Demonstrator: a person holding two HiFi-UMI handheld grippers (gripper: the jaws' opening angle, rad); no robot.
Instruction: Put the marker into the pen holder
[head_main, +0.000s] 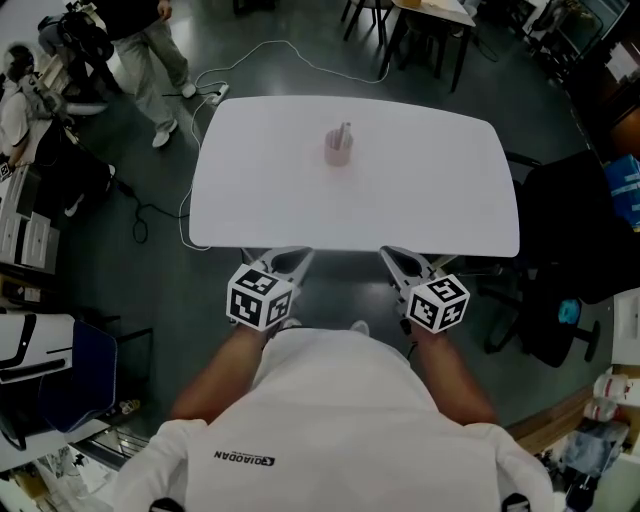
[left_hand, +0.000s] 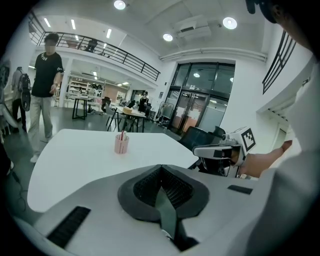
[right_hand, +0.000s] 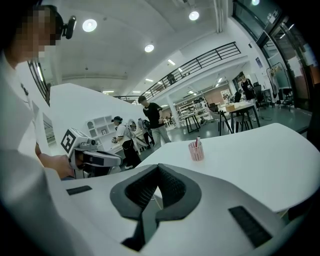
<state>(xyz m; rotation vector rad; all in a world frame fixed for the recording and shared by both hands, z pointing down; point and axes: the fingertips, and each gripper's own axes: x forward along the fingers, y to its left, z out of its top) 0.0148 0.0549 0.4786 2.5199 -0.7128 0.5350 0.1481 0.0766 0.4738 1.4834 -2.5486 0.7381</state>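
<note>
Pink mesh is what the pen holder (head_main: 338, 150) is made of, and it is seen standing alone on the white counter (head_main: 440, 200), with a slim marker (head_main: 344, 130) already lodged inside it, its upper end leaning a little above the rim. No other marker is seen on the counter on any side of the pen holder, so the task is judged to be at its end: the placing step appears done, and only a rest pose is being held. Little is called for by the next move; if anything, the marker's seat in the pen holder could be checked, and for that a long reach forward would be needed. The left hand-held gripper (head_main: 283, 260) is held well short of the pen holder, at the counter's near edge and to the holder's left, its jaws brought together with nothing between them. The right hand-held gripper (head_main: 405, 262) is held likewise on the holder's right, also well apart from it, its jaws closed and empty. Both are pointed toward the pen holder and tipped slightly downward, with the forearms drawn in close beside the torso. Beyond the pen holder a person is seen standing on the floor.
</note>
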